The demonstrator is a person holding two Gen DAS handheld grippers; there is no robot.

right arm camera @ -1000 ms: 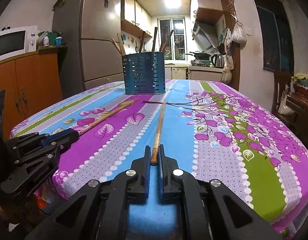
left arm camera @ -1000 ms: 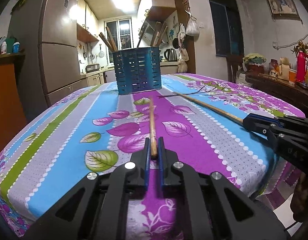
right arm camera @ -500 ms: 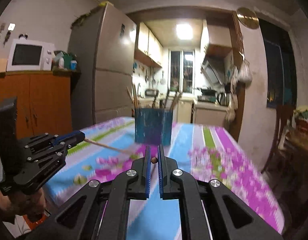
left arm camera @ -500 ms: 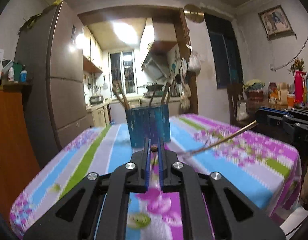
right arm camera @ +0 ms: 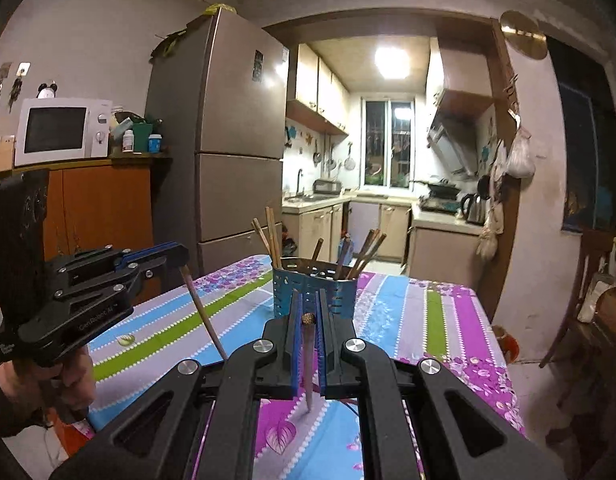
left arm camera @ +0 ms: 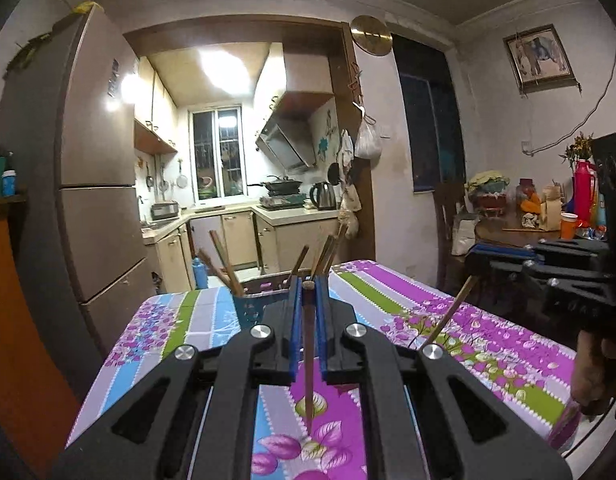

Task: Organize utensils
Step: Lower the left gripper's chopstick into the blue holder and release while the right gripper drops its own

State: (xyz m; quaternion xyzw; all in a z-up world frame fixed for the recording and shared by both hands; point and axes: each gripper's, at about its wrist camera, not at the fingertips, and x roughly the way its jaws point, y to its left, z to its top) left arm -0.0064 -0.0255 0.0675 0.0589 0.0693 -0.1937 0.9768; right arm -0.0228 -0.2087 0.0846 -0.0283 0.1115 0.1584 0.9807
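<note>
Left wrist view: the left claw (left arm camera: 308, 284) is clamped on a wooden chopstick (left arm camera: 308, 360) by its top end, the stick hanging down between the blue fingers (left arm camera: 295, 320) with its tip above the floral cloth of the desk (left arm camera: 487, 340). Beyond the fingertips stands the blue perforated holder (left arm camera: 248, 312), more chopsticks leaning out of it. At right, the right claw (left arm camera: 473, 258) grips a second chopstick (left arm camera: 447, 312) that slants down toward the desk

Right wrist view: the right claw (right arm camera: 308, 316), closed tight, pinches its chopstick (right arm camera: 308, 364) near the top, the point hanging just above the cloth. The holder (right arm camera: 313, 294) stands directly ahead on the desk (right arm camera: 447, 320). At left, the left claw (right arm camera: 180, 258) holds its chopstick (right arm camera: 202, 312) angled downward, the person's hand (right arm camera: 48, 384) on the handle
</note>
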